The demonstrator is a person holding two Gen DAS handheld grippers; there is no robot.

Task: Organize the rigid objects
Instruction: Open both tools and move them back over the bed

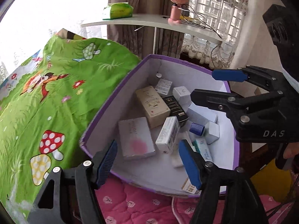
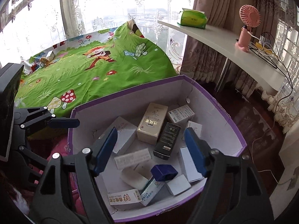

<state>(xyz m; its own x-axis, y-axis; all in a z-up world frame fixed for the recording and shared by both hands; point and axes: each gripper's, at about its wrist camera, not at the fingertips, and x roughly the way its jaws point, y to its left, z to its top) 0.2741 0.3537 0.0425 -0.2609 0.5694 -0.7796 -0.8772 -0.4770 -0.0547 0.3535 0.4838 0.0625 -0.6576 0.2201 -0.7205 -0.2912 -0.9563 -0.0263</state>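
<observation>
A purple cardboard box (image 1: 112,100) (image 2: 220,102) with a white inside holds several small cartons: a beige carton (image 1: 152,108) (image 2: 152,123), a black carton (image 1: 174,108) (image 2: 167,140), a flat white carton with a pink blot (image 1: 137,139) and a blue-capped bottle (image 1: 196,128) (image 2: 164,172). My left gripper (image 1: 147,161) is open and empty above the box's near rim. My right gripper (image 2: 151,148) is open and empty over the box's middle. It also shows in the left wrist view (image 1: 202,85), over the box's right side. The left gripper shows at the left of the right wrist view (image 2: 64,122).
The box stands beside a bed with a green mushroom-print cover (image 1: 46,93) (image 2: 89,71) and a pink quilt (image 1: 134,205). A white shelf (image 1: 149,21) (image 2: 214,37) carries a green tissue pack (image 2: 192,18), a pink fan (image 2: 246,29) and cables. Small cartons (image 2: 46,57) lie on the bed's far side.
</observation>
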